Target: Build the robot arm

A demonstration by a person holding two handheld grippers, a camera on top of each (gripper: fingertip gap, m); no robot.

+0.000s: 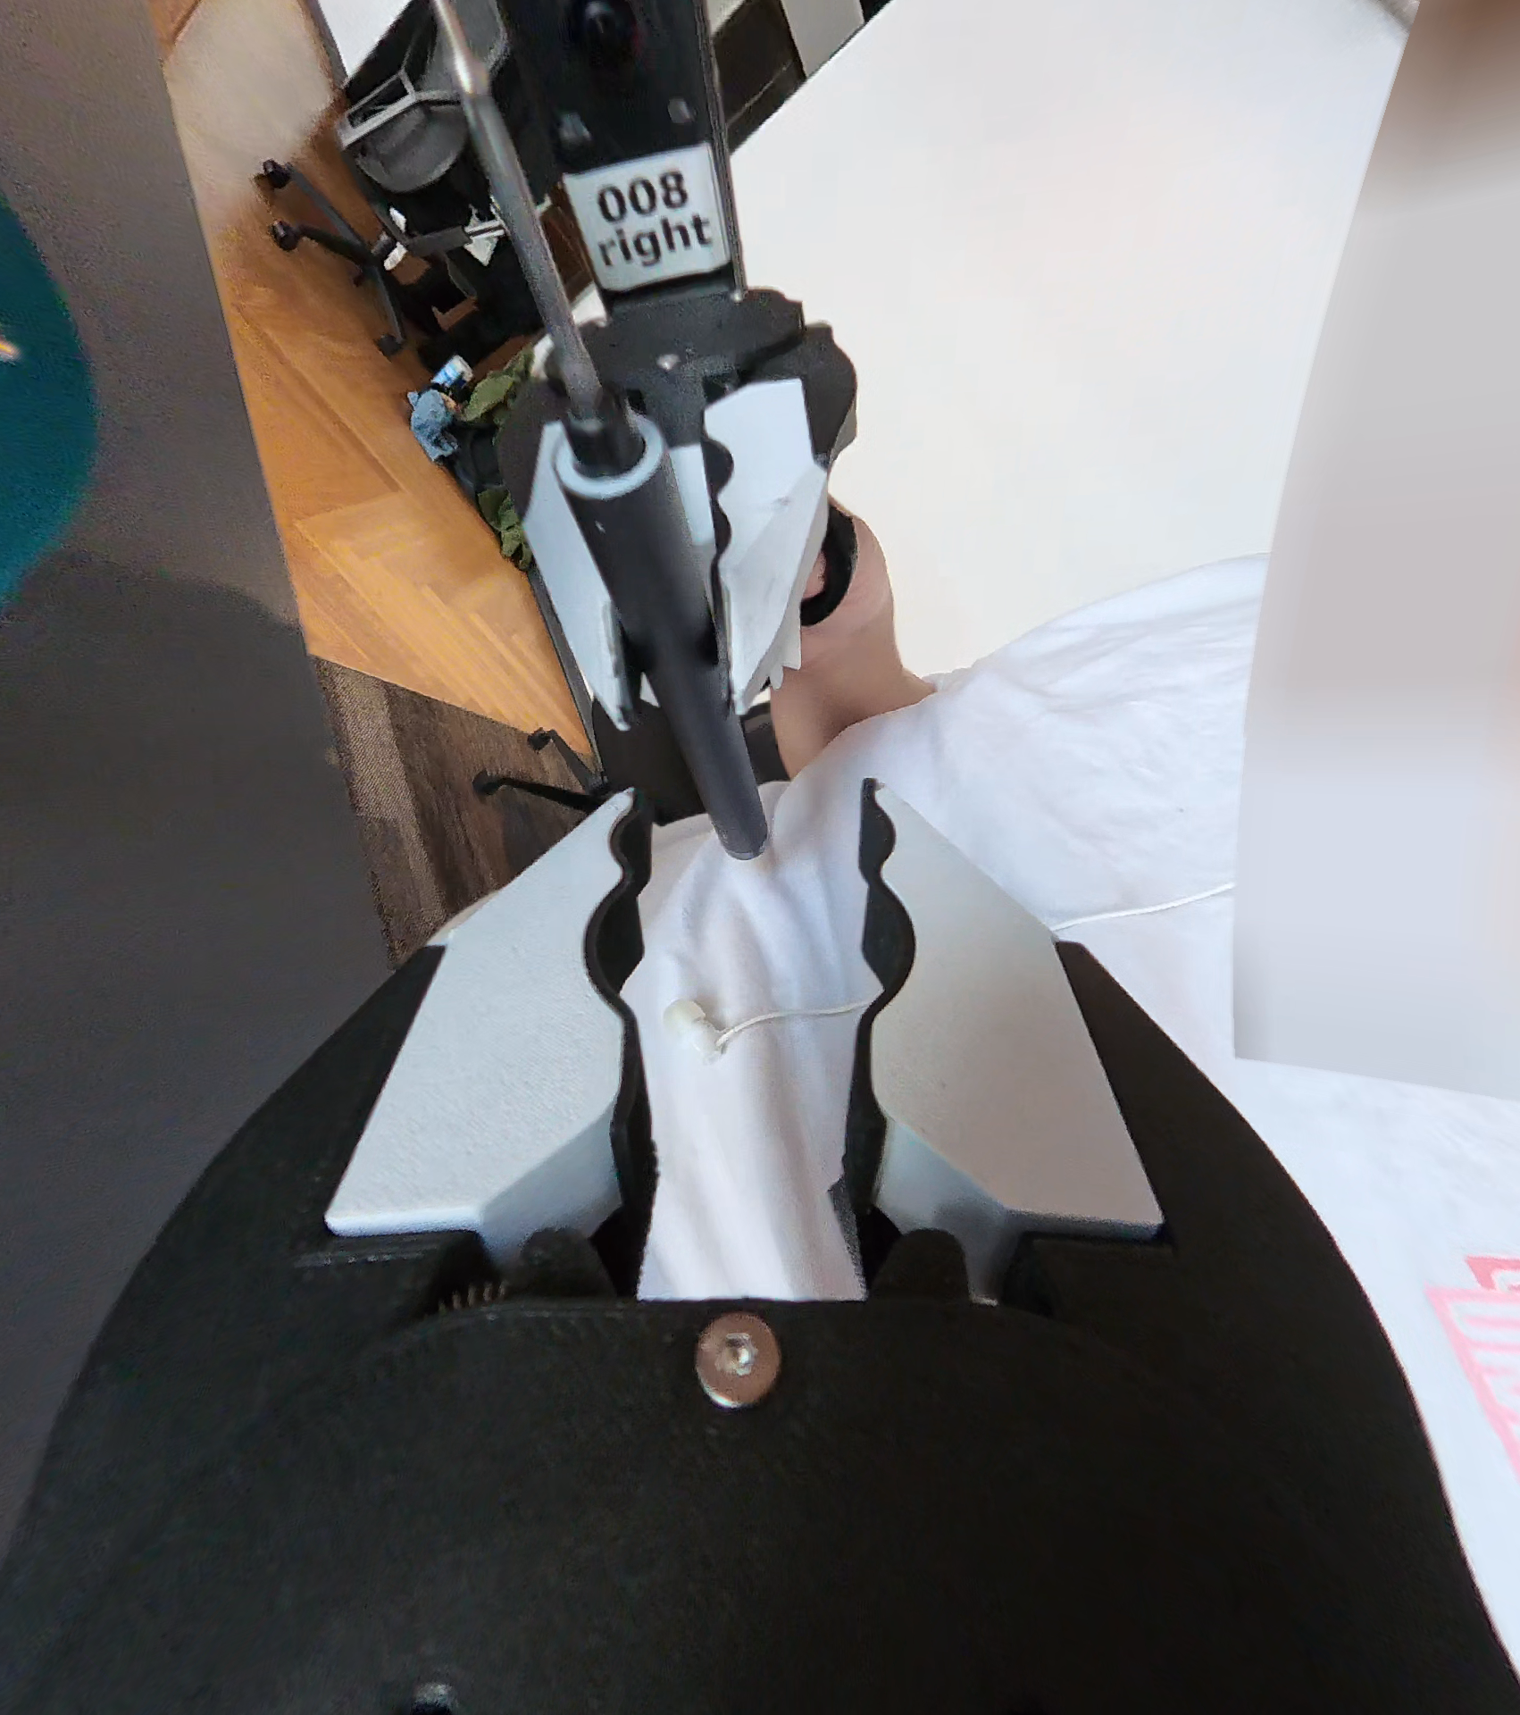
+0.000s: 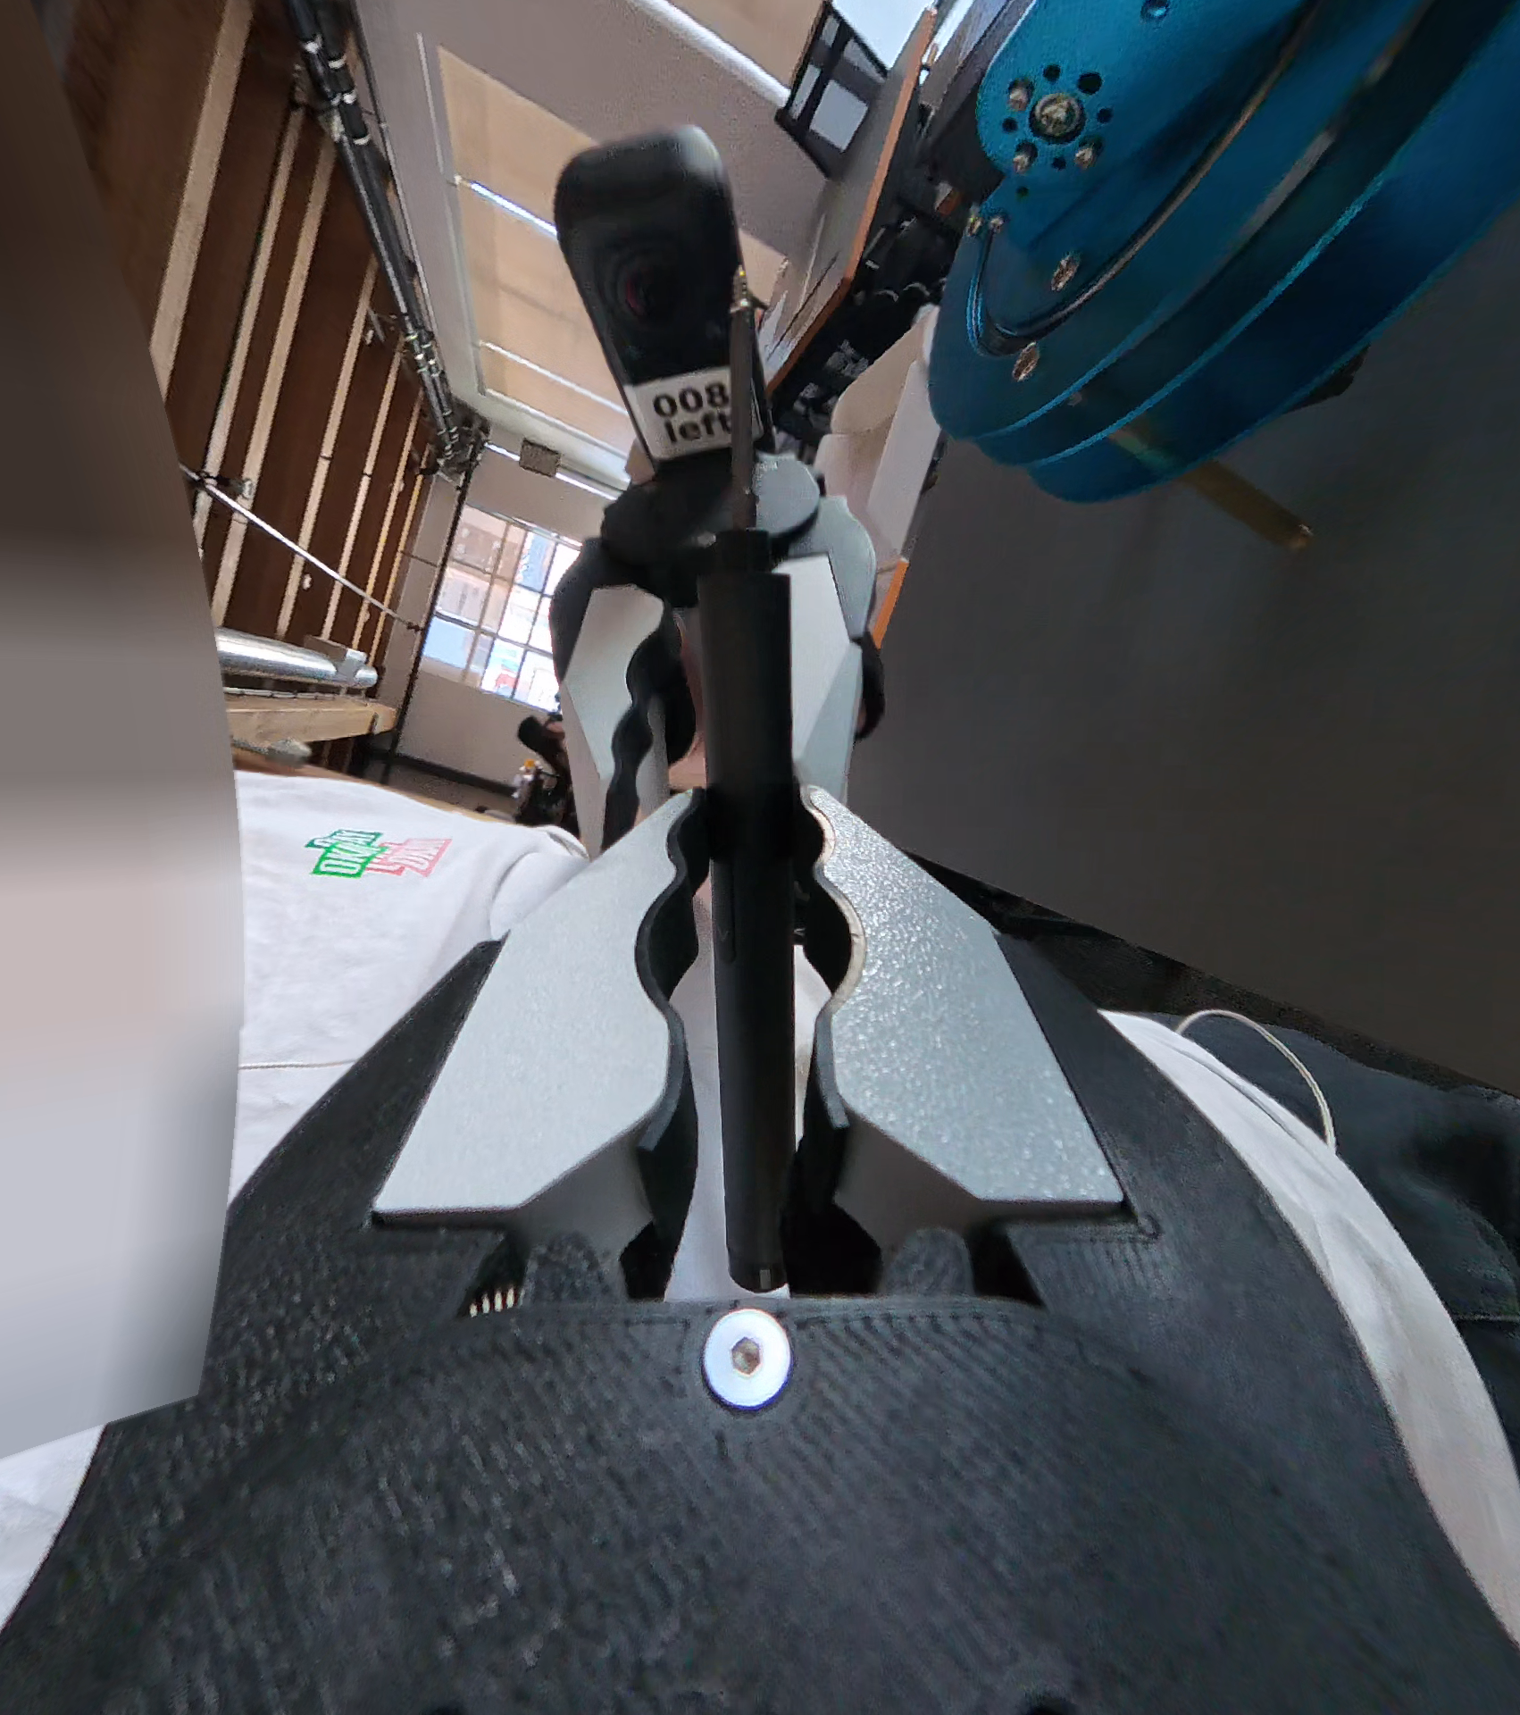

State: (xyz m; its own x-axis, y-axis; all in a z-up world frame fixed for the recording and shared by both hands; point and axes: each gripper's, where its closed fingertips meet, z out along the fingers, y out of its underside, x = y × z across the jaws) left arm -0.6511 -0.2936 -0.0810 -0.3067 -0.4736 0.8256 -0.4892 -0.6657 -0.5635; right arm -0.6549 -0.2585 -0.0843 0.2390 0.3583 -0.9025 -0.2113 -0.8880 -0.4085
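Through the left wrist view I see my left gripper point(image 1: 752, 835) with its grey fingers spread, nothing between them but the white cotton shirt point(image 1: 1062, 789) of the person holding the rig, with a thin white drawstring point(image 1: 766, 1021) lying across the cloth. Above centre, my right gripper point(image 1: 673, 668) faces this camera and pinches a slim black cylindrical rod point(image 1: 673, 631) with a thin metal shaft running out of its upper end toward the top of the frame. The rod's lower tip reaches down just between my left fingertips, apart from both.

In the right wrist view the right gripper point(image 2: 752, 817) grips that same black rod point(image 2: 747, 1021) near its fingertips, the rod running up the middle of the frame. The left gripper point(image 2: 710, 705) sits beyond it, fingers apart. A blue metal disc-shaped assembly point(image 2: 1202, 278) fills the upper right, and a dark grey panel point(image 2: 1248, 789) lies below it. The shirt's green and pink print point(image 2: 380, 854) shows at left centre.
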